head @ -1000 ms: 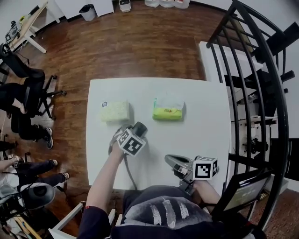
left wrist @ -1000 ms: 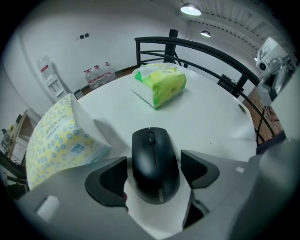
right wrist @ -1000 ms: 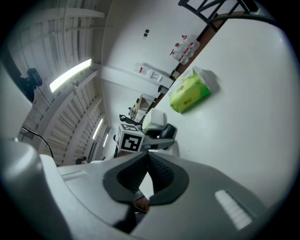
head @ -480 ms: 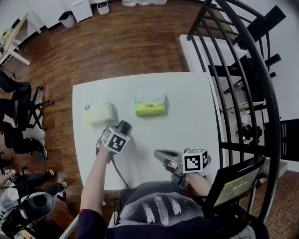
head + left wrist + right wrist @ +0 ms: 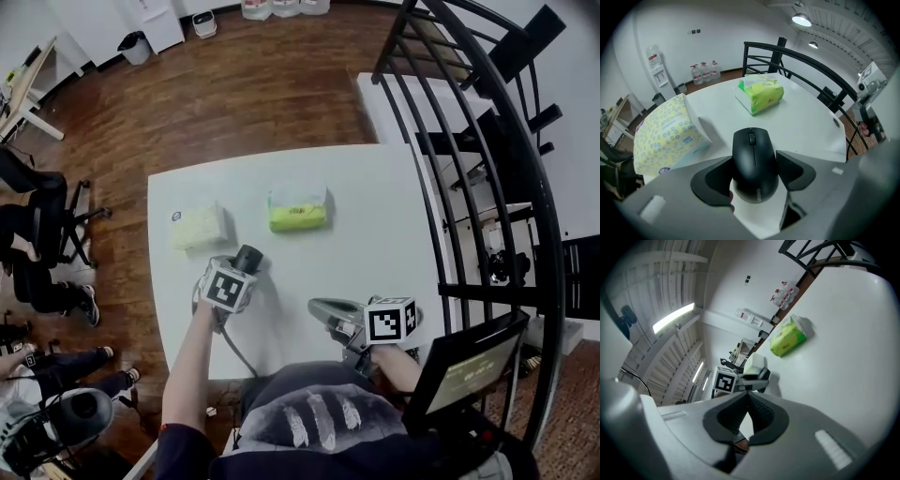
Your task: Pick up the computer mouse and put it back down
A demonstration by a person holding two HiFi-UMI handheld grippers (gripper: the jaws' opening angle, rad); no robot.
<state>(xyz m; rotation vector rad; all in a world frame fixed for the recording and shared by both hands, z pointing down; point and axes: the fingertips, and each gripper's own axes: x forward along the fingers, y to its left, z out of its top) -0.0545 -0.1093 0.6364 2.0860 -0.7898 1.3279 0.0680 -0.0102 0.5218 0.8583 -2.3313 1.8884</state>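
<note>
A black computer mouse (image 5: 754, 161) sits between the pads of my left gripper (image 5: 755, 169), which press on both its sides; its front points away from me. It hangs a little above the white table (image 5: 375, 216). In the head view the left gripper (image 5: 246, 260) points steeply down near the table's left side, just in front of a yellow tissue pack (image 5: 199, 226). My right gripper (image 5: 323, 307) hovers near the front edge, its pads (image 5: 759, 413) together with nothing between them.
A green tissue pack (image 5: 298, 208) lies at the middle back of the table. A black metal railing (image 5: 469, 141) curves along the right side. Office chairs (image 5: 47, 216) stand on the wood floor at left. A cable (image 5: 236, 349) trails from the left gripper.
The left gripper has lifted slightly with the mouse in it. The right gripper has stayed where it was. The head view has shifted a little.
</note>
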